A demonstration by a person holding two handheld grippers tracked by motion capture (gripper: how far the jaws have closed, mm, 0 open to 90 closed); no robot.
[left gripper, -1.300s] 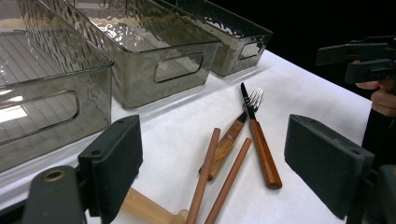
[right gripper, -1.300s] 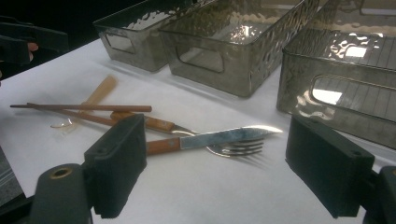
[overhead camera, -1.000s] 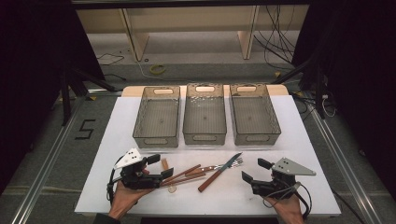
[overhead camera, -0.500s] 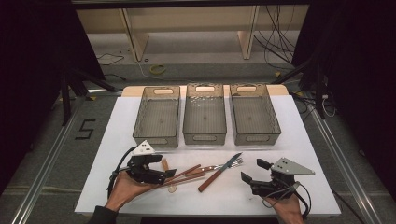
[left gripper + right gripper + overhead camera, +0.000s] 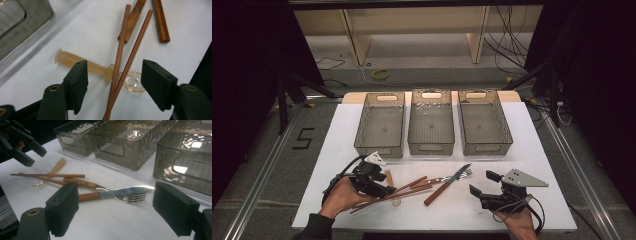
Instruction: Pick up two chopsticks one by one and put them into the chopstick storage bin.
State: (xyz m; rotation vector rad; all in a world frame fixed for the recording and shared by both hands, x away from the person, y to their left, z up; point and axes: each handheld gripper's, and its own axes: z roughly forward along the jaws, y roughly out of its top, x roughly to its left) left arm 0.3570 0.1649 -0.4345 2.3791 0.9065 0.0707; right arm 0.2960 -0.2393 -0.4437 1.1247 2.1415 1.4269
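**Left gripper closing about a pair of chopsticks; right gripper waiting**

The left gripper points down at the white table, its jaws partly open and just now closing. Between them run the two chopsticks, not yet touched by either pad; a clear gap remains on each side. The sticks meet near the bottom edge of the left gripper view and fan apart toward 12 and 1 o'clock, so a grasp near the converging ends would likely take both at once. Under them, from about 10 o'clock toward centre, lies a pale translucent spoon, its bowl just beyond the right-hand stick. It touches the sticks from below and could shift when they are lifted.

In the high view, the left gripper sits at roughly 7 o'clock on the table. Out from it toward 3 o'clock lie the chopsticks, then a wooden-handled fork and a wooden-handled knife, crossed in a loose heap. The right gripper, at about 5 o'clock, rests with jaws wide open and empty, facing the knife and fork.

Three empty, smoke-tinted bins stand in a row at 12 o'clock, probably one for each kind of utensil.
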